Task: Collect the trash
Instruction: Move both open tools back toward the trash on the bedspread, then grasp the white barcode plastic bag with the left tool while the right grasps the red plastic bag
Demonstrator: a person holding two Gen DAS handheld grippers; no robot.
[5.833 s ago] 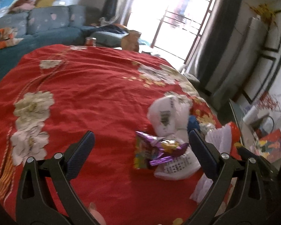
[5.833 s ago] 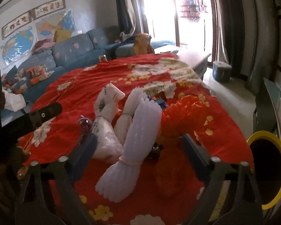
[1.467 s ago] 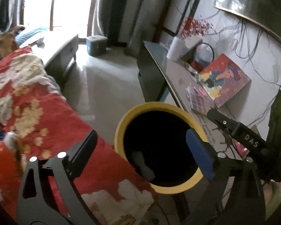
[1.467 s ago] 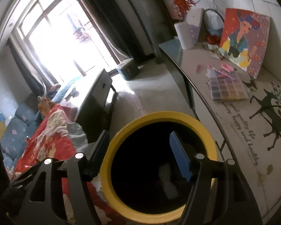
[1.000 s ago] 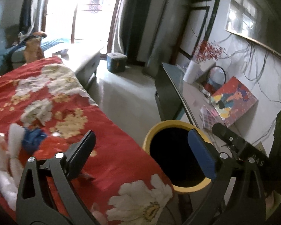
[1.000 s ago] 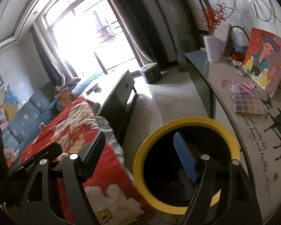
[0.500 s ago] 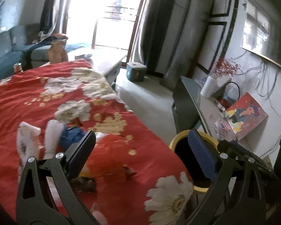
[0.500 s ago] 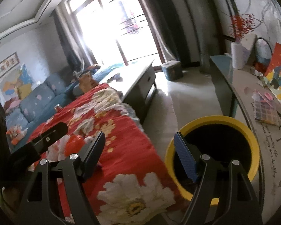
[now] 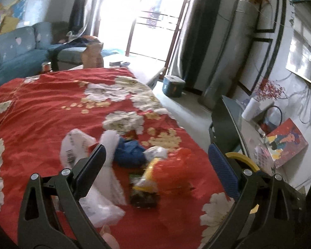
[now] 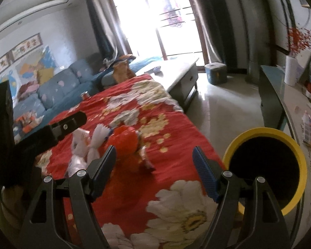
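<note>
Our left tool (image 9: pixel 156 173) stands wide open with nothing between its pads, pointed down at the pile of litter. Our right tool (image 10: pixel 154 171) is just as empty, its jaws set well apart over bare red cloth. So we judge ourselves between loads: nothing is in hand, and both tools face the pile for the next pick.

Just ahead of the left tool lies the trash, bunched together on the red flowered cover (image 9: pixel 43 108) that drapes the table. Nearest are a yellow and dark snack wrapper (image 9: pixel 145 184) and a crumpled orange-red plastic bag (image 9: pixel 174 170) touching it. To the left sit white foam netting (image 9: pixel 107 166) and a white plastic bag (image 9: pixel 74 147), with a blue wad (image 9: pixel 130 151) behind them. The blur keeps us from telling exactly how the pieces overlap.

The bin (image 10: pixel 267 172), yellow-rimmed and dark inside, stands just off the table's near corner, at the right tool's right side.

Next we would need to lower each tool onto a separate piece, the left on the white foam or wrapper, the right on the orange bag, close until the soft stuff is pinched, then lift clear and carry it over the rim. Loose plastic may slip, so a deep bite seems wise.
</note>
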